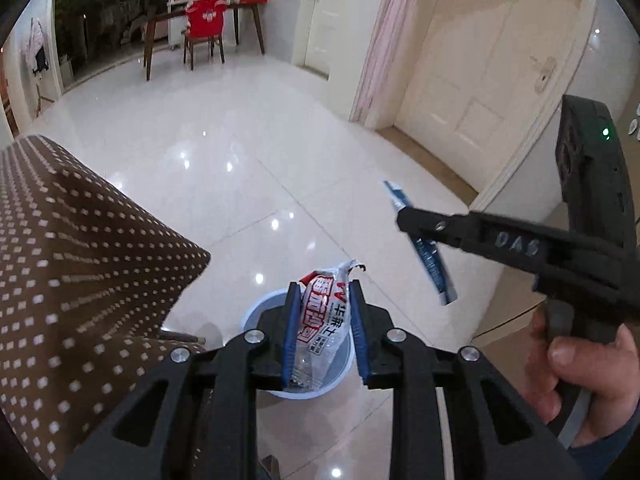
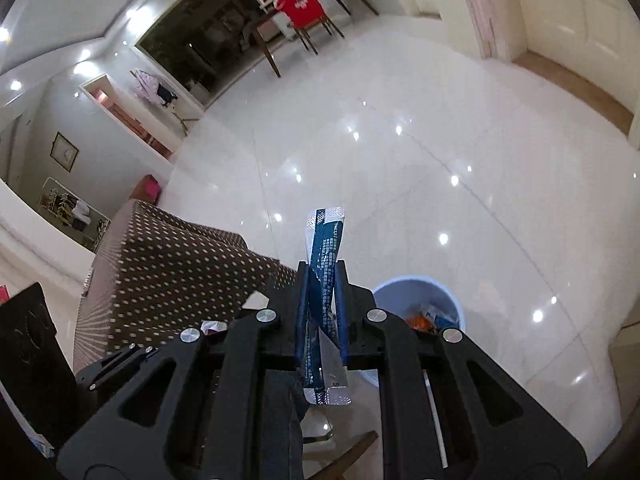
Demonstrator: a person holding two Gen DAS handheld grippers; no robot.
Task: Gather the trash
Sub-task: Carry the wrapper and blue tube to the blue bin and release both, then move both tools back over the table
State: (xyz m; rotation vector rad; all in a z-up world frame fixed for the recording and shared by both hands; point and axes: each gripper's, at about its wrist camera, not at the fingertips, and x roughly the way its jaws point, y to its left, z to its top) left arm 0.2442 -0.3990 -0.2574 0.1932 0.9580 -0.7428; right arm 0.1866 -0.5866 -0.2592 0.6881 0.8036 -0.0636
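Our left claw (image 1: 325,334) pinches a crinkly clear plastic wrapper with red print (image 1: 320,322) above the round pale-blue plastic bin (image 1: 256,312). Our right claw (image 2: 321,312) clamps a flat, stiff blue-and-silver foil sachet (image 2: 325,248) left of it; light film may drift past the rim.

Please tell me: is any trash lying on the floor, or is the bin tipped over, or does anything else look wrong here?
Nothing stands out. The blue bin stands upright with trash inside, and no litter shows on the floor around it. The left gripper holds a red-and-white wrapper over the bin; the right gripper holds a blue sachet.
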